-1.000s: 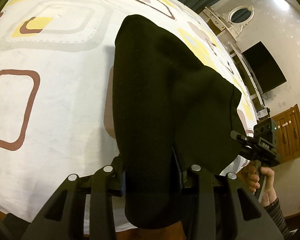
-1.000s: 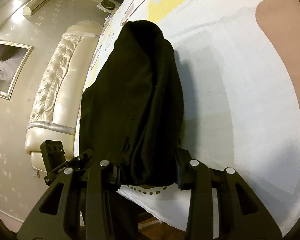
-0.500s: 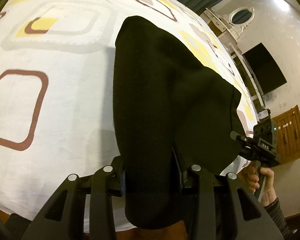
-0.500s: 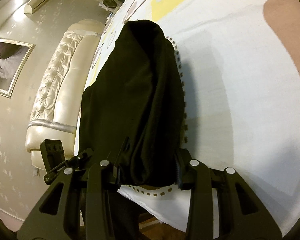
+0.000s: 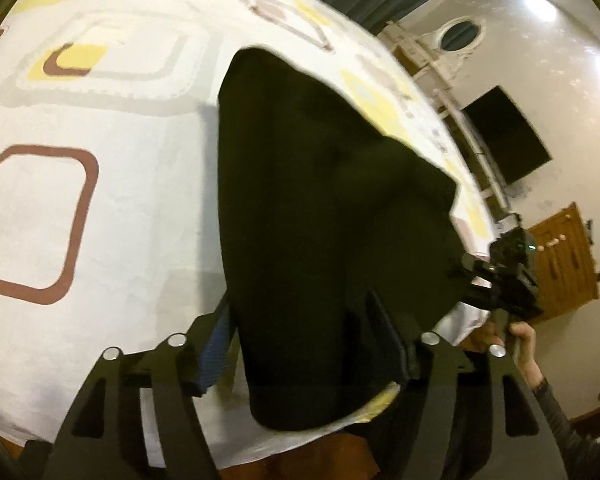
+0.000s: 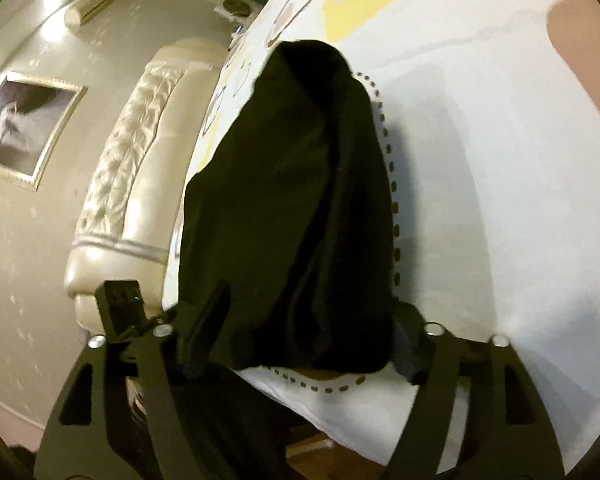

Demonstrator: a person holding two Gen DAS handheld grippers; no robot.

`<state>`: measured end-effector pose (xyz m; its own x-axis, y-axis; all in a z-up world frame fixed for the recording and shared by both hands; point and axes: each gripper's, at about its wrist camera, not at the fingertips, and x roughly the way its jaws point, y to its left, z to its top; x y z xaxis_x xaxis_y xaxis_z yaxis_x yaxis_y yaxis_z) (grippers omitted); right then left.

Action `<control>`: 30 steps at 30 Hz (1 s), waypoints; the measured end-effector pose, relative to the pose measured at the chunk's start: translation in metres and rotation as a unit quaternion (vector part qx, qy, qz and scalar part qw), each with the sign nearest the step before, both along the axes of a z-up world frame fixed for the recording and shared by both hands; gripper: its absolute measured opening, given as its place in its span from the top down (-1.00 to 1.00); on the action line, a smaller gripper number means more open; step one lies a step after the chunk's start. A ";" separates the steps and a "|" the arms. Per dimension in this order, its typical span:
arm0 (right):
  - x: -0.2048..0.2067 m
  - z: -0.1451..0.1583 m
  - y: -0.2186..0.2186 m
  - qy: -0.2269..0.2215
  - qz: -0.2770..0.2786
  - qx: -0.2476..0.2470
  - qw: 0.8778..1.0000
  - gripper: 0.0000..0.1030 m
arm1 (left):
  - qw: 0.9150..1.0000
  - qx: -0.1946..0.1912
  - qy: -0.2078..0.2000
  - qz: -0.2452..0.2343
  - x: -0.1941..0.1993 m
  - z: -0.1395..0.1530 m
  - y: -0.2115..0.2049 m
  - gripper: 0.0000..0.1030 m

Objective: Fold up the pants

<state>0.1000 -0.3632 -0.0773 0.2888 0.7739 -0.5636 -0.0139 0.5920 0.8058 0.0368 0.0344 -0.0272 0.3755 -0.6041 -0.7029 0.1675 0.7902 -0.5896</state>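
Black pants (image 5: pixel 320 208) lie lengthwise on a white patterned bed sheet (image 5: pixel 100 208), near end at the bed's edge. My left gripper (image 5: pixel 306 356) stands open around the pants' near end, fingers apart on either side of the cloth. In the right wrist view the same pants (image 6: pixel 296 216) run away from me, and my right gripper (image 6: pixel 300 340) is open around their near end. The right gripper also shows in the left wrist view (image 5: pixel 504 280), held by a hand.
A cream tufted headboard (image 6: pixel 128 176) and a framed picture (image 6: pixel 24 124) are left of the bed. A dark TV screen (image 5: pixel 508 136), white shelf and a wooden door (image 5: pixel 564 264) stand beyond the bed's right side. The bed edge runs just under both grippers.
Both grippers have opened: their fingers now stand wider apart around the pants. The pants' near end has dropped onto the sheet. The views shifted slightly and are blurred.
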 end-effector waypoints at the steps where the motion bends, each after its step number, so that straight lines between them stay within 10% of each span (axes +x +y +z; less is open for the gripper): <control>1: 0.000 0.004 -0.003 -0.005 0.000 -0.006 1.000 -0.58 | 1.000 -0.004 -0.007 0.000 -0.003 0.004 0.004 -0.37; 6: 0.022 0.013 -0.027 -0.021 -0.041 0.014 0.999 -0.67 | 0.999 -0.007 -0.045 0.027 0.013 0.017 0.022 -0.58; 18: 0.100 -0.010 -0.010 -0.012 -0.024 0.036 0.999 -0.66 | 0.990 -0.117 0.039 0.063 0.127 -0.031 0.026 -0.60; 20: 0.106 -0.014 -0.003 -0.007 -0.002 0.028 1.000 -0.32 | 0.990 -0.119 0.052 0.060 0.137 -0.039 0.024 -0.59; 25: 0.110 -0.025 -0.001 0.003 0.015 0.019 1.000 0.19 | 0.999 -0.040 0.015 0.032 0.136 -0.035 0.008 0.16; 30: 0.103 -0.018 0.001 -0.017 0.006 0.024 1.000 0.31 | 1.000 0.008 -0.017 0.020 0.135 -0.024 -0.001 0.37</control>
